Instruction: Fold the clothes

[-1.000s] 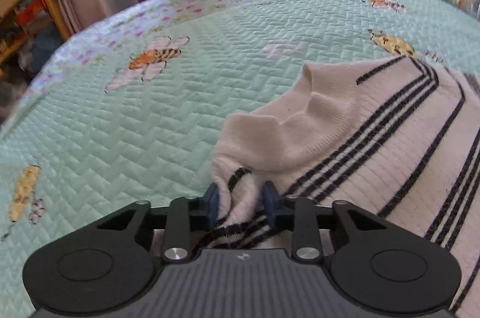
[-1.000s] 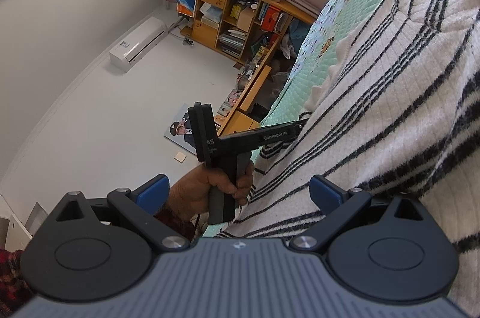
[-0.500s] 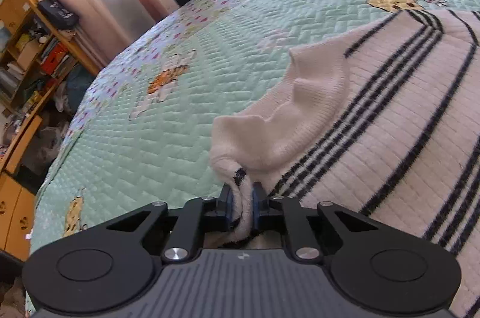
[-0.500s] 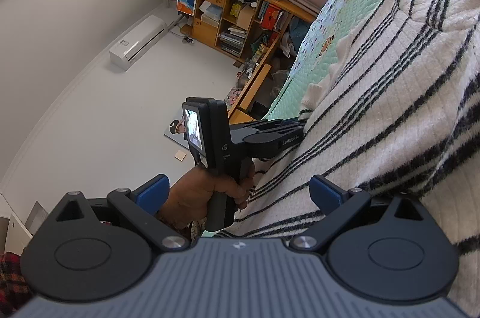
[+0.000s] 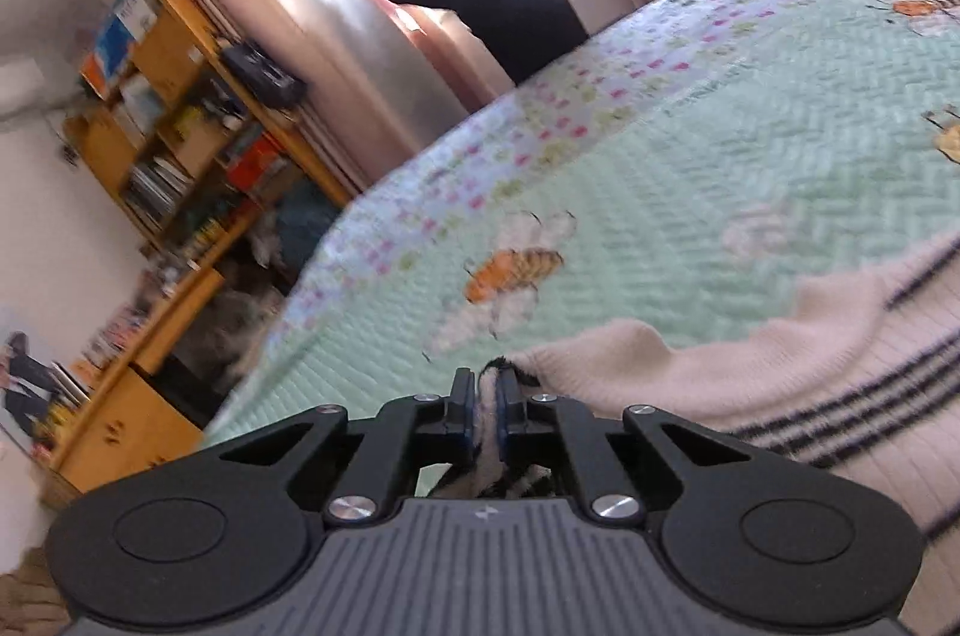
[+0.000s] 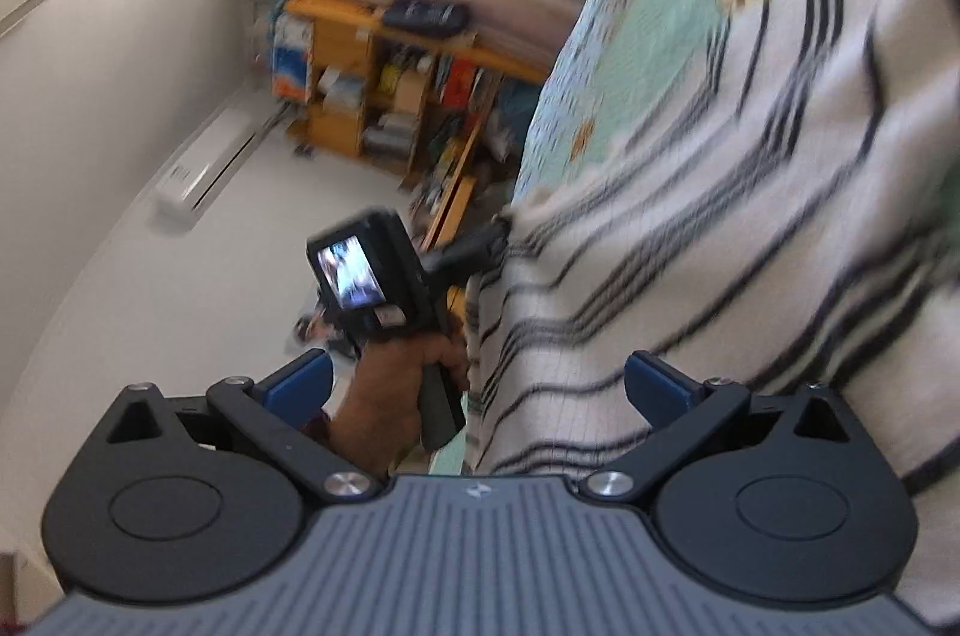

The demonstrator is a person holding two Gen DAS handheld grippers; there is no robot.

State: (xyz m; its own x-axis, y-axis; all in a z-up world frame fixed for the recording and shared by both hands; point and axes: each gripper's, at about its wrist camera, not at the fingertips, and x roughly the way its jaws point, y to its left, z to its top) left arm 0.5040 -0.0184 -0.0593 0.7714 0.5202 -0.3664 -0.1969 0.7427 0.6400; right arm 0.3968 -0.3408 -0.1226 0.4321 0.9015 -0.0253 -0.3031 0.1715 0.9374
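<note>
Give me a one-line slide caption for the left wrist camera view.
Left gripper shut on a bunched edge of the striped sweater, above a bee-print quilt.

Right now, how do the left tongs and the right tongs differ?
The left tongs are shut on a fold of the striped sweater; the right tongs stand wide open, gripping nothing. The left pads nearly meet on the knit, while the right pads sit far apart. Both have blue pads on black linkages.

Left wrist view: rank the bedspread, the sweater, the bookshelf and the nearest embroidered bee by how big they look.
1. Bedspread
2. Bookshelf and sweater: alike as seen; the sweater is cut off and nearer, so unranked.
3. Bee
</note>
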